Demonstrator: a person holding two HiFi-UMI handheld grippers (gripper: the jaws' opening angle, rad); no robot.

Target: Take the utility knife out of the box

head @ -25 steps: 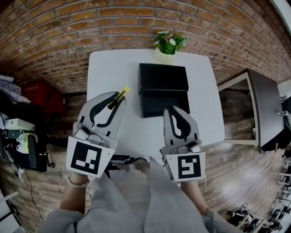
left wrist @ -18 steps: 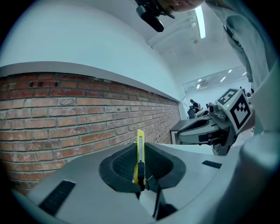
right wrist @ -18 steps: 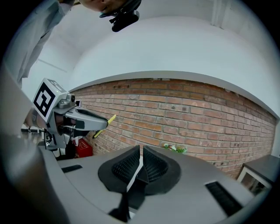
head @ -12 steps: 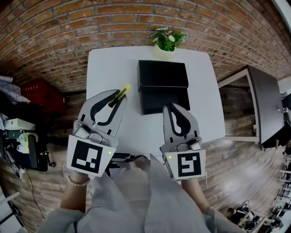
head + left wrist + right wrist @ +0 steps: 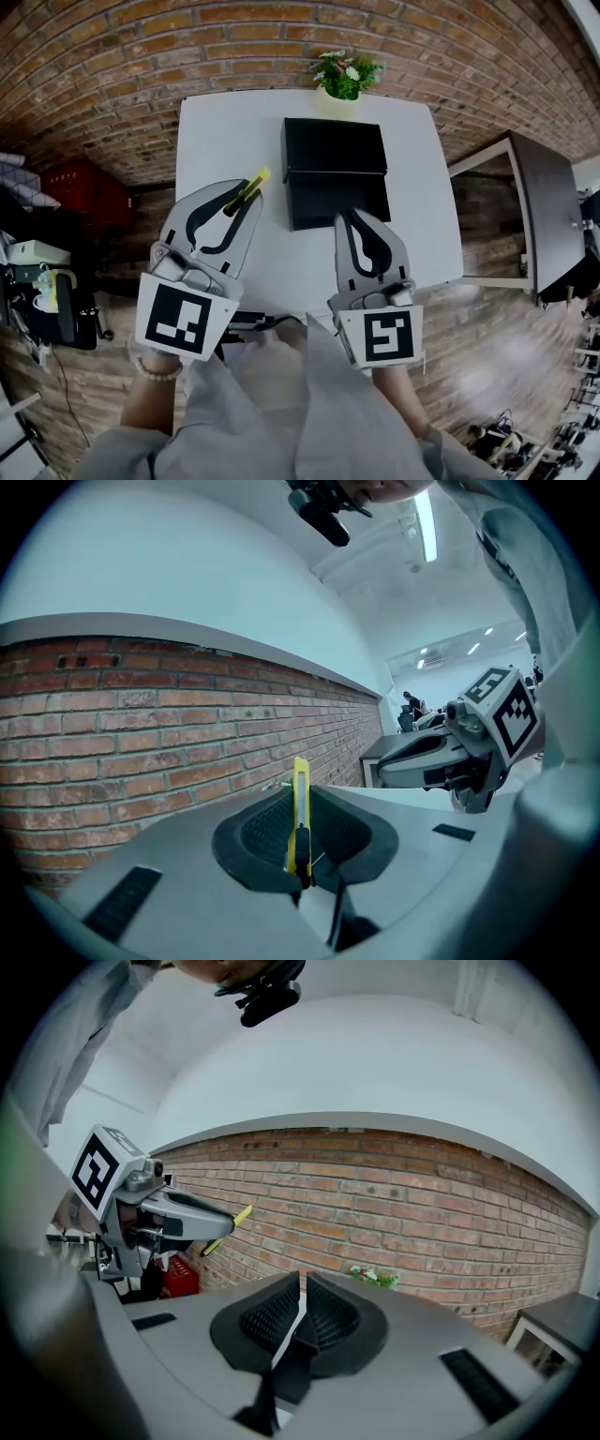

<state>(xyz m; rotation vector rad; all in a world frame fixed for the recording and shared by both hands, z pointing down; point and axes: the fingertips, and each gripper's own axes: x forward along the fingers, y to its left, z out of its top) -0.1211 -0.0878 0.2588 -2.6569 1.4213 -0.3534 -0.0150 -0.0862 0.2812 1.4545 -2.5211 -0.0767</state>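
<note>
The yellow utility knife (image 5: pixel 253 184) sticks out past the tips of my left gripper (image 5: pixel 244 200), which is shut on it above the white table (image 5: pixel 225 141), left of the black box (image 5: pixel 336 178). In the left gripper view the knife (image 5: pixel 299 803) stands upright, pinched between the pads of that gripper (image 5: pixel 302 855). My right gripper (image 5: pixel 353 218) hangs at the box's near edge, shut with nothing in it. Its own view shows the jaws of the right gripper (image 5: pixel 302 1302) closed together, with the left gripper (image 5: pixel 164 1215) and the knife (image 5: pixel 231 1226) off to the left.
A small potted plant (image 5: pixel 344 79) stands at the table's far edge, against the brick wall (image 5: pixel 141 56). A dark side table (image 5: pixel 544 220) stands to the right. Red crates (image 5: pixel 80 192) and clutter sit on the floor at the left.
Both grippers have kept still, the left one still holding the knife. Only the head view has shifted slightly.
</note>
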